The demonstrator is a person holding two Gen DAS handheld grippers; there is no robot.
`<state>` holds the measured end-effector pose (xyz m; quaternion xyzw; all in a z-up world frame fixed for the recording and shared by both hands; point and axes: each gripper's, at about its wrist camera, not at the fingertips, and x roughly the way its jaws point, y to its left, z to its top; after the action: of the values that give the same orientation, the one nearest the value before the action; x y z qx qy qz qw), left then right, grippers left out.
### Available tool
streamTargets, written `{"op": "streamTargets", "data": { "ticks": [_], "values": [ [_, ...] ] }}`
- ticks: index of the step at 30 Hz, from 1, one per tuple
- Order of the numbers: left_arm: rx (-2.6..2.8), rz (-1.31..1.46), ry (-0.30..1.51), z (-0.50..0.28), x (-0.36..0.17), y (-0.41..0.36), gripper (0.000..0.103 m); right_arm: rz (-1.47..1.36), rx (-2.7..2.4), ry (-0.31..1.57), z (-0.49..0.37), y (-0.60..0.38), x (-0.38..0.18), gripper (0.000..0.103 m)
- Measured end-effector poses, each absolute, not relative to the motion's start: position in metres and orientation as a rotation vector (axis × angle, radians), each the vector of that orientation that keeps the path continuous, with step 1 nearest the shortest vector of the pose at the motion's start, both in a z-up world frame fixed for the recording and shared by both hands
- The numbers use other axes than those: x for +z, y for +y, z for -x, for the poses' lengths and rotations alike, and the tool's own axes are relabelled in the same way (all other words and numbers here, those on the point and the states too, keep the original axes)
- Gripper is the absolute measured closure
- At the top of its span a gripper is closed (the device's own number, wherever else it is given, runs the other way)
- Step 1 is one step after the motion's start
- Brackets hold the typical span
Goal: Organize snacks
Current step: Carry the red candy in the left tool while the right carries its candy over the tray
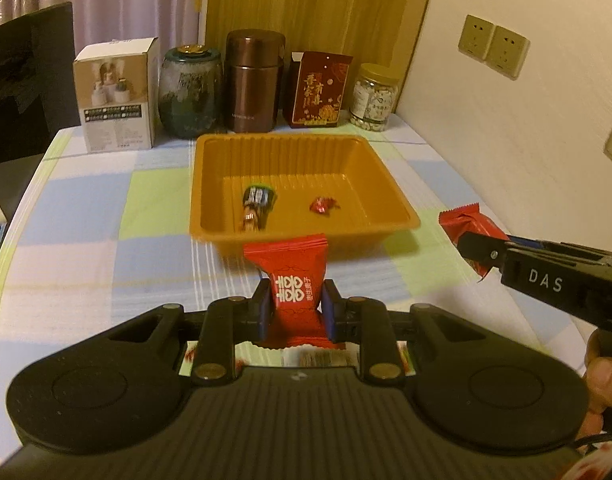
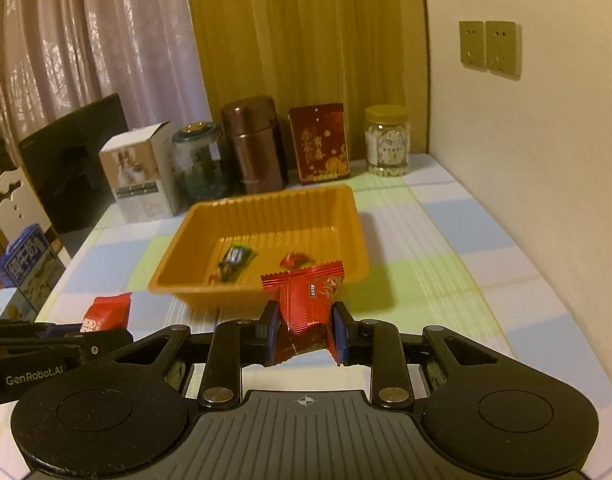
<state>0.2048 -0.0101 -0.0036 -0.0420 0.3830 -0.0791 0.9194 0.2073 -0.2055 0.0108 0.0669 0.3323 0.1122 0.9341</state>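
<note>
Checked cloth covers the counter (image 1: pixel 86 216). Each gripper, left (image 1: pixel 297 300) and right (image 2: pixel 305 320), has its fingers clamped on a red snack; next, release both over the tray (image 1: pixel 210 184).

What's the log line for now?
left gripper: shut on red packet | right gripper: shut on red wrapper | tray: two candies

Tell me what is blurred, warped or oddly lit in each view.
Left wrist view: warm, dim yellow light; the tray and the candies inside smear slightly, while the red packet in the tongs stays sharp; fisheye bends the table edge. Right wrist view: same yellow cast; the tray's near rim blurs; the curtain curves; dark corners frame both.
</note>
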Motion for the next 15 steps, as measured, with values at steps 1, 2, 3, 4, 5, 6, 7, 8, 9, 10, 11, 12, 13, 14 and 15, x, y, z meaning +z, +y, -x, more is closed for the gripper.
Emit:
{"op": "streamTargets", "data": {
  "ticks": [1, 2, 3, 4, 5, 6, 7, 8, 9, 10, 11, 12, 13, 14, 15],
  "values": [
    [-0.162, 0.09, 0.79, -0.212, -0.004, -0.01, 0.08, -0.138, 0.232, 0.681, -0.215, -0.205, 0.011, 0.075],
    [-0.163, 0.098, 0.793, -0.22, -0.004, -0.009, 0.08, -0.139, 0.234, 0.683, -0.223, -0.204, 0.011, 0.075],
    [-0.165, 0.109, 0.796, -0.228, -0.004, -0.008, 0.08, -0.14, 0.237, 0.685, -0.231, -0.204, 0.011, 0.075],
    [-0.164, 0.115, 0.798, -0.236, -0.004, -0.007, 0.08, -0.142, 0.238, 0.689, -0.238, -0.202, 0.01, 0.075],
    [-0.162, 0.116, 0.797, -0.242, -0.004, -0.007, 0.08, -0.145, 0.239, 0.696, -0.246, -0.201, 0.009, 0.075],
    [-0.159, 0.117, 0.797, -0.249, -0.004, -0.006, 0.08, -0.15, 0.242, 0.703, -0.253, -0.2, 0.008, 0.075],
    [-0.158, 0.12, 0.798, -0.256, -0.005, -0.006, 0.08, -0.152, 0.243, 0.708, -0.261, -0.199, 0.006, 0.075],
    [-0.157, 0.123, 0.798, -0.262, -0.005, -0.006, 0.08, -0.15, 0.242, 0.711, -0.267, -0.198, 0.005, 0.075],
    [-0.154, 0.125, 0.798, -0.27, -0.006, -0.005, 0.08, -0.148, 0.243, 0.715, -0.274, -0.197, 0.003, 0.075],
    [-0.152, 0.127, 0.8, -0.277, -0.006, -0.005, 0.08, -0.148, 0.246, 0.719, -0.28, -0.196, 0.001, 0.075],
    [-0.149, 0.127, 0.802, -0.283, -0.007, -0.004, 0.08, -0.148, 0.247, 0.723, -0.286, -0.195, -0.001, 0.075],
    [-0.146, 0.121, 0.802, -0.29, -0.009, -0.003, 0.08, -0.146, 0.247, 0.724, -0.291, -0.195, -0.002, 0.075],
    [-0.143, 0.114, 0.802, -0.296, -0.01, -0.003, 0.08, -0.144, 0.247, 0.726, -0.297, -0.194, -0.004, 0.075],
    [-0.138, 0.11, 0.803, -0.302, -0.011, -0.003, 0.08, -0.143, 0.248, 0.728, -0.302, -0.193, -0.006, 0.075],
    [-0.135, 0.111, 0.805, -0.309, -0.013, -0.002, 0.08, -0.145, 0.249, 0.732, -0.308, -0.193, -0.008, 0.075]
  ]
}}
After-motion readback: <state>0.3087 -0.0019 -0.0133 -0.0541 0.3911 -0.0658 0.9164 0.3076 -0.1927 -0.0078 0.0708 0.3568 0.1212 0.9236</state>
